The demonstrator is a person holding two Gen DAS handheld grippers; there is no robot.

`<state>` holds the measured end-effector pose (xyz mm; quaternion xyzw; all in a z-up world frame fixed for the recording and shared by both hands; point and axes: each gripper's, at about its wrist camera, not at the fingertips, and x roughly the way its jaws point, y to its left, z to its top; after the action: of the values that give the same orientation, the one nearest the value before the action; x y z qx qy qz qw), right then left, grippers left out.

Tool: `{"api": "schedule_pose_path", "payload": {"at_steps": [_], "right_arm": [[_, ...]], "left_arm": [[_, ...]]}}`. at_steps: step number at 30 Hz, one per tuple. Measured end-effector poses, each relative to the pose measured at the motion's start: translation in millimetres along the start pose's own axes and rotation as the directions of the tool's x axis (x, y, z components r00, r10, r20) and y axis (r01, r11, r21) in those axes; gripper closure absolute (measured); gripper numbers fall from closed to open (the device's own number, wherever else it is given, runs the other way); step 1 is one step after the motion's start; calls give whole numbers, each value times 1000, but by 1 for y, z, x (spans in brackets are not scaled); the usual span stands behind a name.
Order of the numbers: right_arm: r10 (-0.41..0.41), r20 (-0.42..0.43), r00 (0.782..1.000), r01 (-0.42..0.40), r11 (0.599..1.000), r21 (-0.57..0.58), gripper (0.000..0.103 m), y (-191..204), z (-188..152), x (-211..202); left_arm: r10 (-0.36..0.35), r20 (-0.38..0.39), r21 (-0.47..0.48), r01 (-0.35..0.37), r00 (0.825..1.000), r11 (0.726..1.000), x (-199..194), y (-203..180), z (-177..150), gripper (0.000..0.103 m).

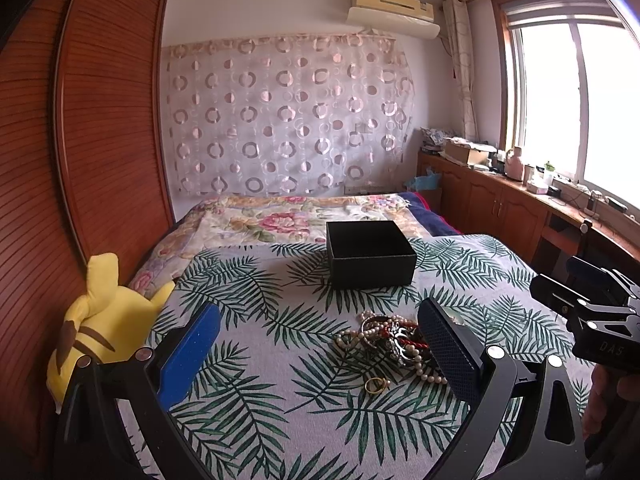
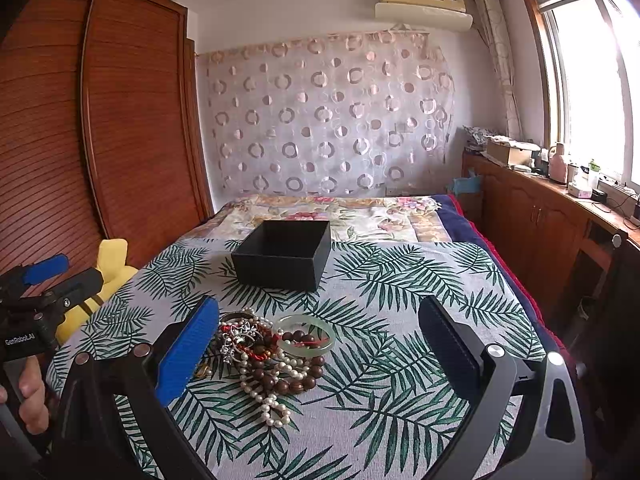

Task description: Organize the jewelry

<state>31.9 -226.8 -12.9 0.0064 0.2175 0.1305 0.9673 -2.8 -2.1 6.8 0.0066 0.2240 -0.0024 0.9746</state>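
Since the tangled heap of pearl and wooden bead jewelry [image 2: 264, 354] sits before the open black cardboard box [image 2: 284, 254], both my grippers' fingers [image 2: 188, 350] hover spread wide, empty.

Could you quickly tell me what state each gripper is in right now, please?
Left gripper: open, holding nothing, above the jewelry pile.
Right gripper: open, holding nothing, above the same pile.

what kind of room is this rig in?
A home bedroom, most likely. A bed with a floral quilt sits beside a louvred wooden wardrobe, with a wall air conditioner above. The jewelry pile and black box sit on a leaf-print cloth.
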Motion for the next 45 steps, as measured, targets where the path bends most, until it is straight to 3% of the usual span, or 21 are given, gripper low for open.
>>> {"api": "schedule_pose_path", "payload": {"at_steps": [45], "right_arm": [[9,-11,1000,-9,1000,5,2,6,-4,4]], "left_arm": [[-3,-3,-1,3,1000,1000,-4,-2,6,8]]}}
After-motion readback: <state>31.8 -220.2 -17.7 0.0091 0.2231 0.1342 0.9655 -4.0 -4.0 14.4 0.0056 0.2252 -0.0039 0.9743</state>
